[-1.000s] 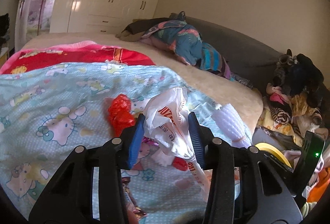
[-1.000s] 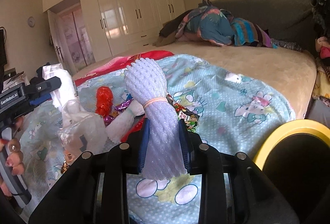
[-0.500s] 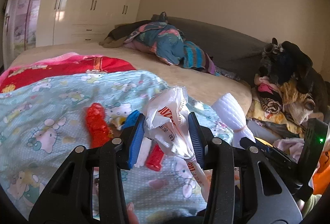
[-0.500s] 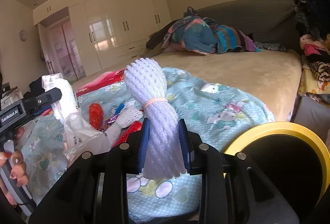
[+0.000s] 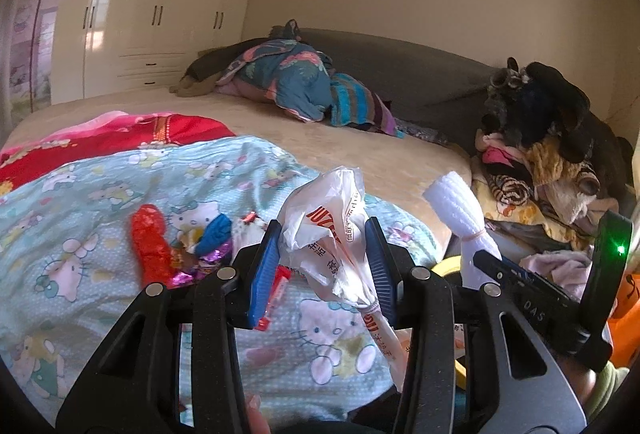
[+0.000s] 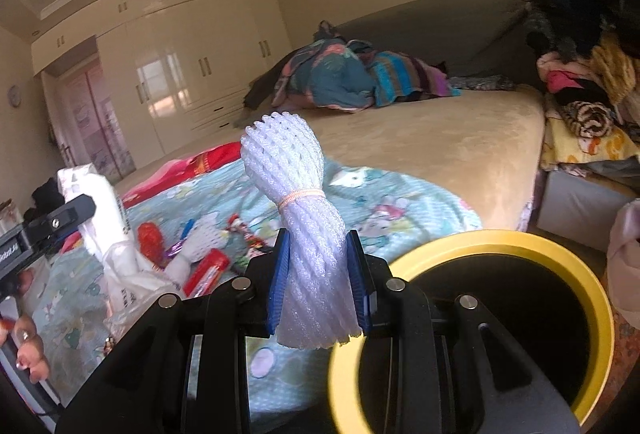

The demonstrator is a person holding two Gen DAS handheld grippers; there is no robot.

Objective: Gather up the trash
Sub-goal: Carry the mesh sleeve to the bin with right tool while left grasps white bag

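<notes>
My left gripper (image 5: 322,266) is shut on a crumpled white plastic bag (image 5: 328,222) with red print, held above the bed. My right gripper (image 6: 318,282) is shut on a white foam fruit net (image 6: 298,202) tied with a rubber band; it also shows in the left wrist view (image 5: 460,210). A bin with a yellow rim (image 6: 532,246) and dark inside lies just right of the right gripper. Several wrappers lie on the blue cartoon blanket (image 5: 100,194): a red crinkled one (image 5: 150,242), a blue one (image 5: 216,230), a small red packet (image 6: 208,270).
A pile of clothes and soft toys (image 5: 548,154) stands at the right beside the bed. A bundle of bedding (image 5: 296,86) lies at the far side of the beige mattress. White wardrobes (image 5: 152,26) line the back wall.
Both grippers have moved right toward the bed's edge with their loads. The yellow-rimmed bin has come much nearer and larger under the right gripper.
</notes>
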